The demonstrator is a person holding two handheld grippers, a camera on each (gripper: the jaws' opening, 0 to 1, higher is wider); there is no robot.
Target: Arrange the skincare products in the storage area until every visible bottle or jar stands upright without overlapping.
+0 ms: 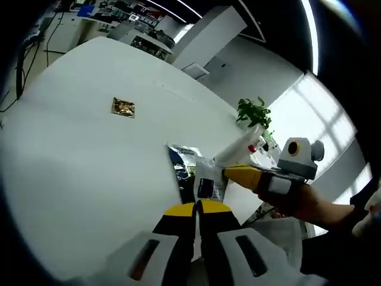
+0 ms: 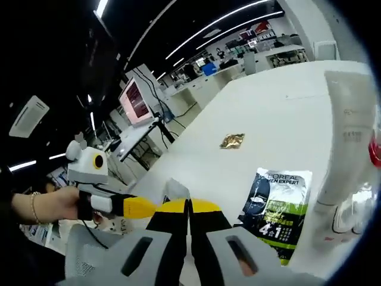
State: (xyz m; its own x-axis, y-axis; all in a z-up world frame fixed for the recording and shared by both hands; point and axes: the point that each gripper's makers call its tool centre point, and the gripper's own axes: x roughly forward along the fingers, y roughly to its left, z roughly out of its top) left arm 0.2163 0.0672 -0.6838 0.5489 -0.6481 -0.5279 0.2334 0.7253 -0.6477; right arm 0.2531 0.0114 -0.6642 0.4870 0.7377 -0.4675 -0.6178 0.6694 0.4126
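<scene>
While both jaws sit closed, sachet [image 2: 275,213] lies flat — just right.

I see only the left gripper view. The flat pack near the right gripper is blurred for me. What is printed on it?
Observer: In the right gripper view the pack reads L'Oreal Men Expert, with a dark face picture.
Operator: Does the right gripper hold something?
Observer: No. The right gripper has its jaws together, with nothing between them.
Operator: How does the white tube stand?
Observer: The tube stands with its narrow end down, just beside the pack.
</scene>
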